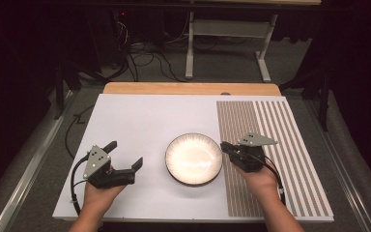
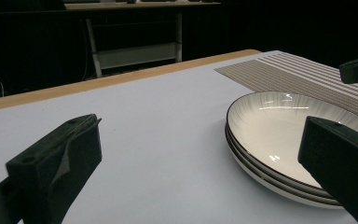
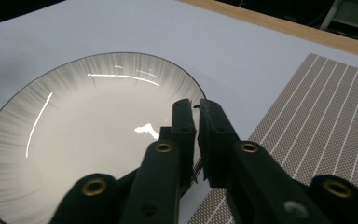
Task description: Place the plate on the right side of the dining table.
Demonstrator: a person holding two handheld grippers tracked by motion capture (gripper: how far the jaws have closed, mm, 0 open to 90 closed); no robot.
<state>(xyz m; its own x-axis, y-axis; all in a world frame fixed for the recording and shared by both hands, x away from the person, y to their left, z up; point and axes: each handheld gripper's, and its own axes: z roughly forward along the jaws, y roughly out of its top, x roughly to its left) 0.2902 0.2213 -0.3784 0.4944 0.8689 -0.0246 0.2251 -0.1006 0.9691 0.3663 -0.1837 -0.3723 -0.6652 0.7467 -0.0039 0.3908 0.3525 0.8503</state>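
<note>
A stack of shallow white plates (image 1: 193, 158) with dark rims and fine grey rays sits mid-table on the white mat (image 1: 140, 121). My left gripper (image 1: 124, 154) rests to the left of the plates, open wide, nothing between its jaws. In the left gripper view the plates (image 2: 279, 126) lie just beyond the right jaw of my left gripper (image 2: 200, 140). My right gripper (image 1: 224, 146) is at the stack's right rim, shut with a hairline gap and holding nothing. In the right gripper view the tips of my right gripper (image 3: 196, 106) hover over the top plate's (image 3: 84, 126) right edge.
A striped brown-and-white placemat (image 1: 270, 145) covers the table's right part, under my right hand. A wooden strip (image 1: 188, 88) runs along the far edge. Beyond it stand a white desk frame (image 1: 227, 43) and cables on the floor.
</note>
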